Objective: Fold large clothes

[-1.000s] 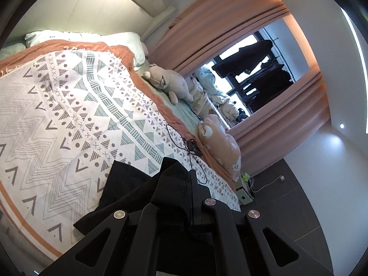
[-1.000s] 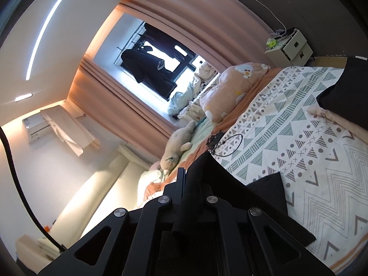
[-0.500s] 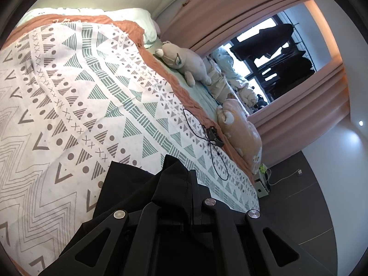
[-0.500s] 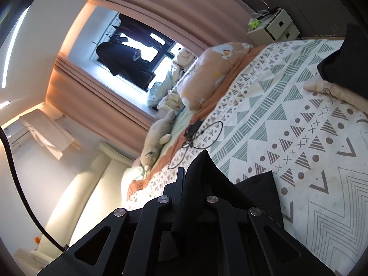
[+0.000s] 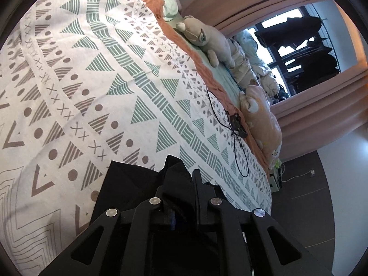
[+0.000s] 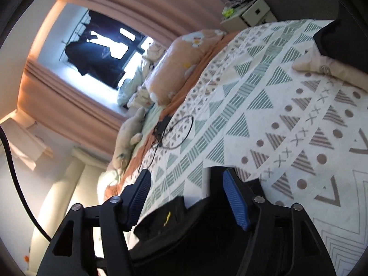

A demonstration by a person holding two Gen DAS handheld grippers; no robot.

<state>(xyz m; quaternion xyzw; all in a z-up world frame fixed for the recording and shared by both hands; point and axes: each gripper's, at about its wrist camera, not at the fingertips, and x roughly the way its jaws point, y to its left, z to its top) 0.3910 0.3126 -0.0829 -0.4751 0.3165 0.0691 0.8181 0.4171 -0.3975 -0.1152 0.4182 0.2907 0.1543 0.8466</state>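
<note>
Jaws on your right gripper [image 6: 186, 195] had just sprung apart, dropping the black garment [image 6: 195, 225] they pinched half a second before; it lay on the bed [image 6: 264, 105]. Your left gripper [image 5: 181, 184] stayed clenched on its fold, so one side was placed.

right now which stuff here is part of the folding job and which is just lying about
Job:
black garment
left gripper, clamped on it
right gripper, open above it

Lying about:
black cable
plush toys
patterned blanket
beige clothing
</note>
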